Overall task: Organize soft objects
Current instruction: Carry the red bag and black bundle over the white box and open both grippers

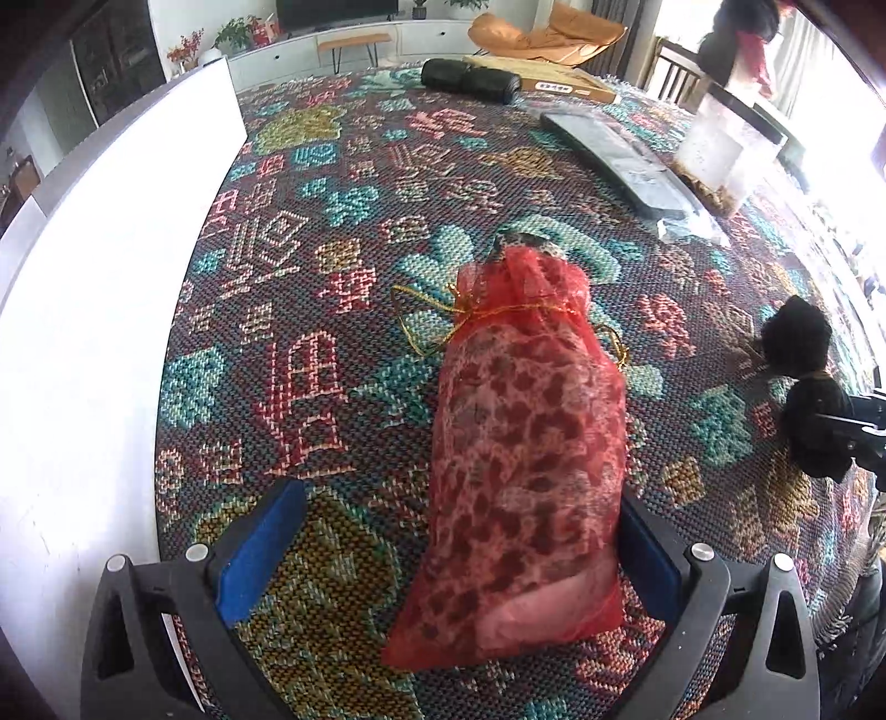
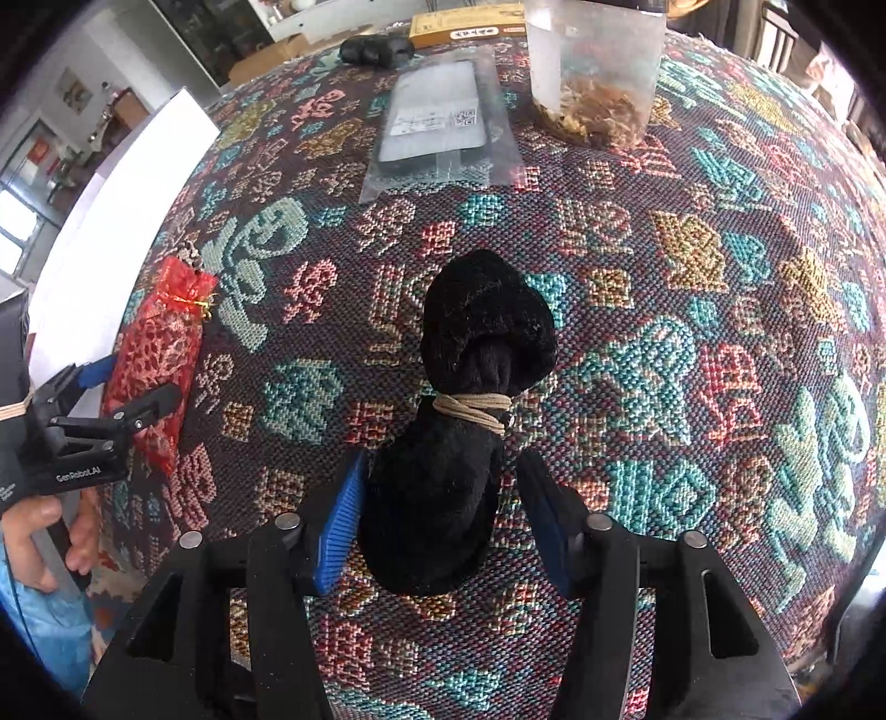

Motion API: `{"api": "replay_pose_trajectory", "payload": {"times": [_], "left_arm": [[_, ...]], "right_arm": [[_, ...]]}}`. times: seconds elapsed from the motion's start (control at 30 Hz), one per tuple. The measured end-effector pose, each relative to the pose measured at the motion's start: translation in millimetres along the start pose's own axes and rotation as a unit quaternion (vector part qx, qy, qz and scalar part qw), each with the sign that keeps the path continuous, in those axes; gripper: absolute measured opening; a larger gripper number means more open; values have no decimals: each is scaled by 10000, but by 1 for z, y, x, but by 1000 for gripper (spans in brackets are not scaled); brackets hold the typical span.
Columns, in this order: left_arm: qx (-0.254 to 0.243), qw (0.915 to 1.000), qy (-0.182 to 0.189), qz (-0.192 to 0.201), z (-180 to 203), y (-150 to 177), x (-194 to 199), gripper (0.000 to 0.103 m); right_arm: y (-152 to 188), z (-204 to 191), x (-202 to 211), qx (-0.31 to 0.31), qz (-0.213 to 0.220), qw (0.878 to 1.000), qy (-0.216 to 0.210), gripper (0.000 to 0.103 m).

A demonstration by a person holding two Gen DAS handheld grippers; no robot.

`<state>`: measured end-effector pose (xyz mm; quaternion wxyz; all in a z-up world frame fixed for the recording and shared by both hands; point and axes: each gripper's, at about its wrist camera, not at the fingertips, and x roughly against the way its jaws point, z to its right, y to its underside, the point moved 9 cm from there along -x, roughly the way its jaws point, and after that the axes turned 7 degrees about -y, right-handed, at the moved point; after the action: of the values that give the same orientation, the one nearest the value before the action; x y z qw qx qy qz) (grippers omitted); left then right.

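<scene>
The bench (image 2: 692,232) is draped in a woven cloth patterned in teal, pink, gold and dark brown, and it carries everything in view. A white flat panel (image 1: 111,266) runs along its left edge. Toward the far side lie a flat dark packet in a clear plastic sleeve (image 2: 437,111), a clear plastic tub with brownish dried bits at its bottom (image 2: 595,66), a tan flat box (image 2: 465,25) and a black rolled bundle (image 1: 470,80). Nearer, on the left part of the cloth, rests the red mesh drawstring pouch with gold cord (image 1: 526,443), stuffed with a spotted fabric; the left gripper (image 1: 448,548) straddles its lower half with jaws spread wide, the right pad against the pouch and the left pad clear of it. Well to the right lies the black plush bundle tied with a beige elastic band (image 2: 459,443); the right gripper (image 2: 448,526) sits open around its lower part, neither blue pad pressing it.
</scene>
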<state>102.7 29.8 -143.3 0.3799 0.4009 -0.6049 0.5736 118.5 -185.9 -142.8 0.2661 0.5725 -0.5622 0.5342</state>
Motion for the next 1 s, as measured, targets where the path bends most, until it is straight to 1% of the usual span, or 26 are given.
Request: {"api": "replay_pose_trajectory", "payload": {"times": [0.1, 0.13, 0.17, 0.2, 0.23, 0.27, 0.33, 0.4, 0.47, 0.5, 0.57, 0.63, 0.67, 0.73, 0.83, 0.87, 0.9, 0.93, 0.97, 1.0], "left_arm": [[-50, 9999, -81, 32, 2, -1, 1, 102], [-102, 9999, -78, 70, 4, -1, 2, 95], [-150, 9998, 7, 114, 7, 0, 4, 64], [-152, 9997, 109, 167, 9, 0, 7, 50], [-150, 9996, 118, 208, 10, -1, 11, 35], [-142, 9995, 178, 213, 10, -2, 15, 29], [-52, 9992, 331, 233, 10, -4, 25, 28], [174, 9968, 735, 257, 10, -4, 44, 28], [447, 9920, 1127, 355, 3, -7, 71, 28], [574, 9893, 1269, 438, -5, -10, 84, 28], [786, 9859, 1336, 623, -28, -14, 110, 28], [1018, 9841, 1195, 831, -66, -16, 134, 28], [1146, 9834, 1067, 916, -87, -16, 143, 28], [1412, 9821, 693, 1036, -136, -12, 161, 28], [1782, 9776, -21, 1117, -209, 3, 177, 29], [1910, 9752, -303, 1077, -233, 12, 180, 34], [2016, 9723, -620, 1007, -252, 20, 180, 39], [2093, 9689, -968, 897, -272, 30, 179, 62], [2121, 9665, -1218, 780, -285, 38, 175, 92], [2155, 9635, -1437, 675, -298, 47, 171, 100]], "right_arm": [[-5, 0, -2, 0, 35, 10000, 31, 61], [-5, 2, -7, -52, -21, 10000, 40, 53], [-4, 8, -11, -125, -80, 9998, 104, 39], [-4, 11, -12, -228, -54, 9997, 87, 28], [-5, 12, -10, -314, 15, 9995, 33, 28], [-4, 14, -4, -352, 82, 9993, 76, 28], [-5, 10, 13, -338, 245, 9991, 101, 28], [-8, -6, 32, -266, 402, 9988, -77, 28], [-17, -33, 53, -95, 572, 9978, -337, 28], [-24, -52, 65, 35, 662, 9966, -496, 28], [-39, -99, 84, 339, 815, 9922, -877, 28], [-51, -150, 98, 689, 900, 9852, -1287, 28], [-56, -177, 104, 885, 925, 9806, -1483, 28], [-67, -236, 106, 1265, 903, 9703, -1854, 28], [-73, -318, 97, 1711, 769, 9554, -2282, 29], [-71, -344, 90, 1833, 679, 9506, -2411, 29], [-68, -363, 81, 1899, 551, 9471, -2526, 35], [-64, -380, 68, 1944, 363, 9442, -2633, 46], [-57, -394, 54, 1967, 141, 9416, -2731, 55], [-51, -402, 42, 1969, -26, 9411, -2749, 65]]}}
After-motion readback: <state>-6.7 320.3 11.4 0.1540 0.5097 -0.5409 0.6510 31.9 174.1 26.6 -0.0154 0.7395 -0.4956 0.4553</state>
